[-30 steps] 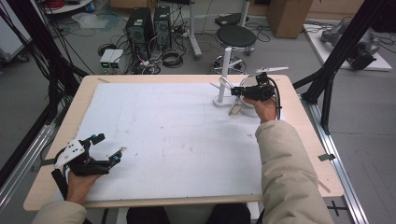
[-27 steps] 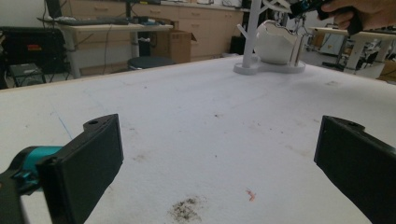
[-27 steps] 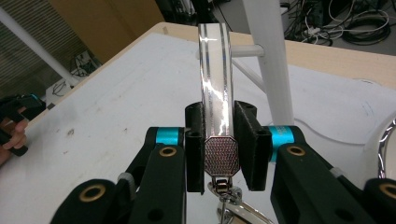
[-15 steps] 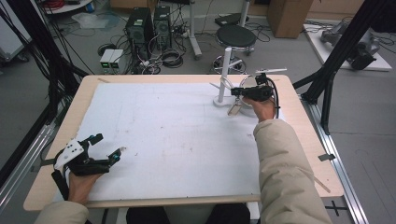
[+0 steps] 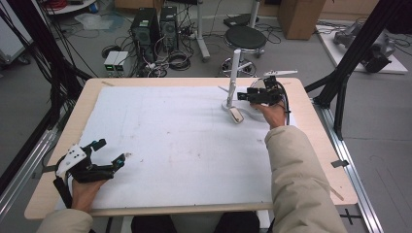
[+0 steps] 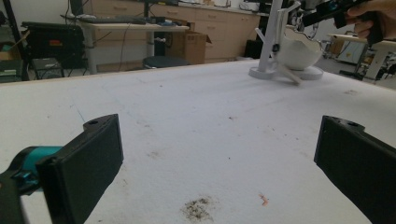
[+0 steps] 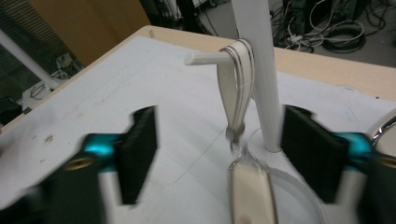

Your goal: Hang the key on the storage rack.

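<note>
My right gripper (image 7: 217, 154), jaws spread, faces the hanging utensil (image 7: 238, 93): probably a light, stiff spoon; grip its handle.

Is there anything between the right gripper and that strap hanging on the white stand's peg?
Nothing visible. In the right gripper view the right gripper is open, its jaws either side of the strap, which hangs from the peg right beside the stand's post.

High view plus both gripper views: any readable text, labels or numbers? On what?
None readable.
Computer towers on the floor: no lettering legible, too small.
White stand and left hand-held gripper: no markings visible.
Black cross marked on the floor: a sign, not text.
</note>
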Tool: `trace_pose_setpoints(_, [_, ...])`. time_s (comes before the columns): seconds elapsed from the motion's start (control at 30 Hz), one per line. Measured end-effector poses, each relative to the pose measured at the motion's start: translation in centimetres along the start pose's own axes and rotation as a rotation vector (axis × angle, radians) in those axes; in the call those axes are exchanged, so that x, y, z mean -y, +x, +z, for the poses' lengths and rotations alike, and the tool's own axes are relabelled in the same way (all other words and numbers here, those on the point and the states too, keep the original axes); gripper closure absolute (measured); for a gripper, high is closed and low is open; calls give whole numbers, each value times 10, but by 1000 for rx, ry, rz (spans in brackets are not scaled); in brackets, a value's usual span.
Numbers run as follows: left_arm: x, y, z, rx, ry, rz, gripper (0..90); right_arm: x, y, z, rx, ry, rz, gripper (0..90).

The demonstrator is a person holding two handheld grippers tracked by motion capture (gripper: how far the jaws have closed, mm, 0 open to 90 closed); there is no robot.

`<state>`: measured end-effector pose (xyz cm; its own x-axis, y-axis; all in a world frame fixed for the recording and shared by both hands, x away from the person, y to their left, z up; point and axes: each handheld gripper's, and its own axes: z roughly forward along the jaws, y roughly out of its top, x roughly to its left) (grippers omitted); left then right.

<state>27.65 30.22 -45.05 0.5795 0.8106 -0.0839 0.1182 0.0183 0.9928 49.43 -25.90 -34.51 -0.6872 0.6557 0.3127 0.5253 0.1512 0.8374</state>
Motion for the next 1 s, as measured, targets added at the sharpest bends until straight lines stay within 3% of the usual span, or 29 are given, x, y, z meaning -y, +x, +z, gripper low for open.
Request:
trace_pose_setpoints(0.1, [0,-1,-1,0,-10,5,17,-1,11,-9,49,-40,-47,110])
trace_pose_setpoints(0.23, [1,-2,-2,2,-28,11,17,3,29,-30,12,-111,-85,6])
trace_pose_setpoints(0.43, [2,-2,-5,2,-50,24,17,15,50,-64,-10,-207,-167,5])
trace_pose_setpoints(0.57, [3,-3,-6,1,-64,33,17,26,58,-74,-15,-254,-206,5])
trace_pose_setpoints(0.63, [3,-4,-7,-2,-75,38,17,41,65,-82,-12,-277,-247,5])
trace_pose_setpoints(0.7, [3,-5,-7,-4,-80,41,17,47,68,-83,-15,-284,-246,5])
trace_pose_setpoints(0.83, [3,-5,-7,-13,-74,48,17,75,73,-87,-15,-326,-269,6])
trace_pose_setpoints(1.0, [3,-5,-7,-18,-73,42,17,101,71,-88,-4,-341,-287,6])
